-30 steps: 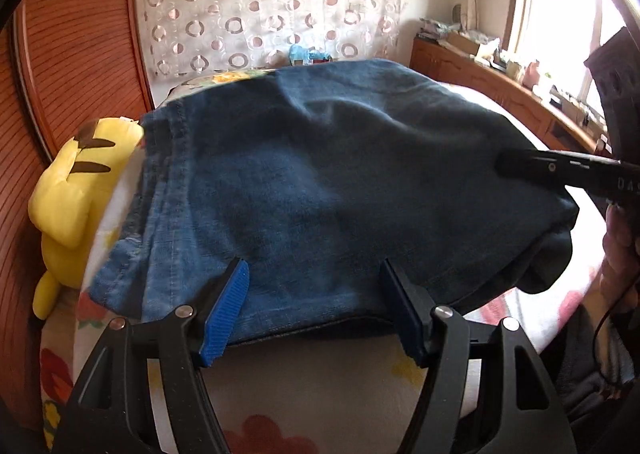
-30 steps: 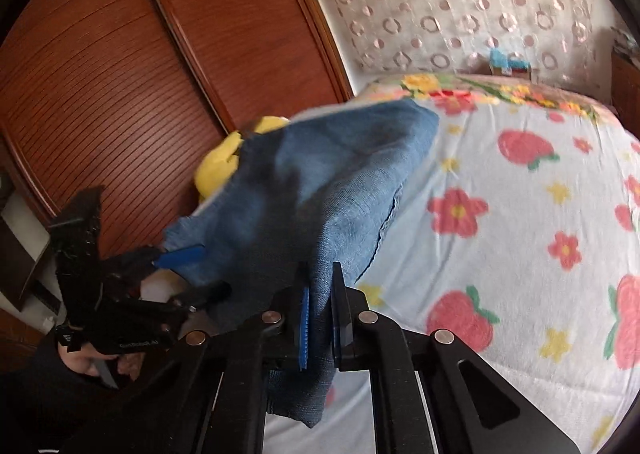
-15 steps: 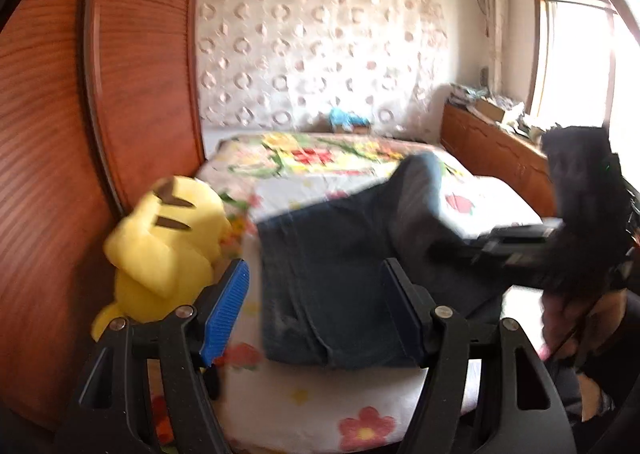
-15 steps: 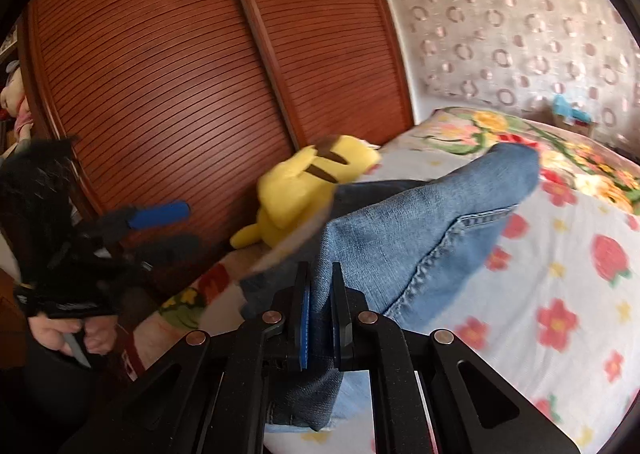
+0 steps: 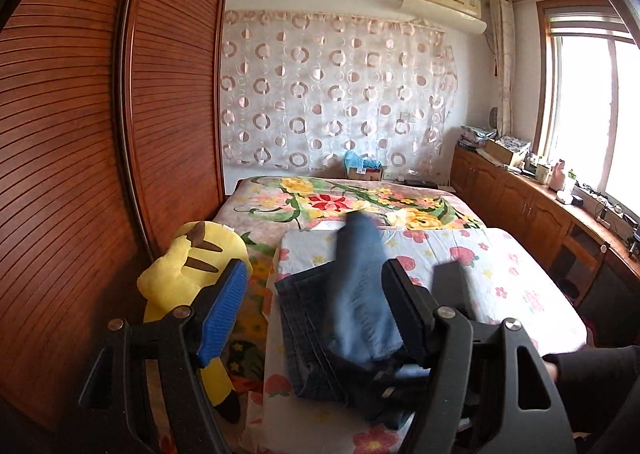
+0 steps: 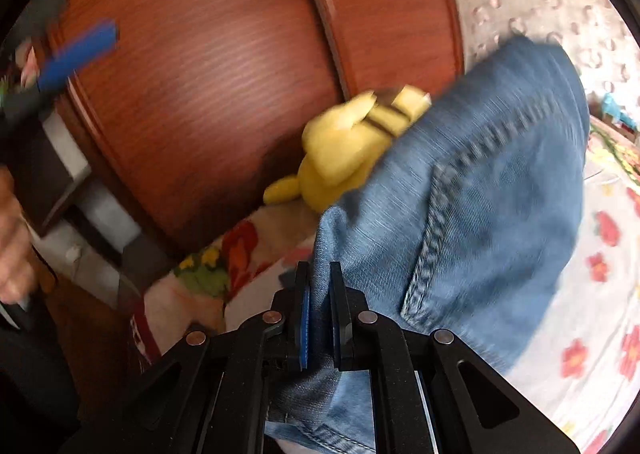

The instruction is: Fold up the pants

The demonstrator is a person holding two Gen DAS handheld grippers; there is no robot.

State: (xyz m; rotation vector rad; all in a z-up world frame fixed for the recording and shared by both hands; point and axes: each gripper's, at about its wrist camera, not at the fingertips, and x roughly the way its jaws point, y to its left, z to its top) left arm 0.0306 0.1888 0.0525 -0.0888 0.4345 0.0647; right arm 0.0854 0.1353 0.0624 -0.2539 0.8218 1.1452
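A brown slatted wardrobe (image 5: 80,158) fills the left of the left wrist view. The bed (image 5: 500,274) with its flowered sheet spans the lower middle. The jeans (image 5: 320,318) lie partly folded at lower centre, one blurred leg lifted. A yellow plush toy (image 5: 188,266) sits left of them. The left gripper (image 5: 312,314) is spread wide, holding nothing. The right gripper (image 6: 319,318) is clamped on denim.
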